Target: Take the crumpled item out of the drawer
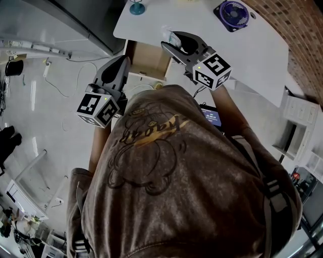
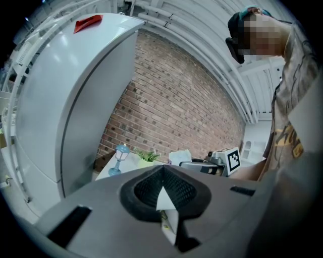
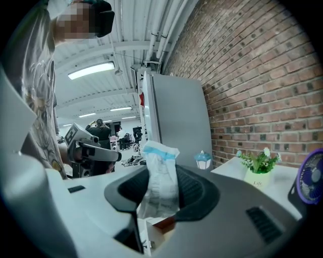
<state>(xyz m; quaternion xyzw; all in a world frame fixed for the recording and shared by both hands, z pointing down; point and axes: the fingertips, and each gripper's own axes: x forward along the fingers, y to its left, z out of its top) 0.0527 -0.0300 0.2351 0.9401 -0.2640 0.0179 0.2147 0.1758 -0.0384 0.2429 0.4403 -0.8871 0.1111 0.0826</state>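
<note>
The right gripper (image 3: 160, 176) is clamped on the crumpled packet (image 3: 161, 151), which stands upright, clear above the open drawer (image 1: 146, 59) (tabletop (image 1: 192, 20) just beyond). The left gripper (image 2: 161, 176), closed and empty, hangs beside the drawer.

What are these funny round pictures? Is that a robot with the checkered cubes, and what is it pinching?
No robot: a person holds a pinching tool, marker cube and all, in each hand. One picture comes from a camera on their head, looking down at them and both tools. The other two come from cameras riding on the tools. The right gripper pinches a crumpled white-and-blue packet near the open drawer. The left gripper is shut and empty. On the white table are a little blue lamp, a potted plant and a small fan.
</note>
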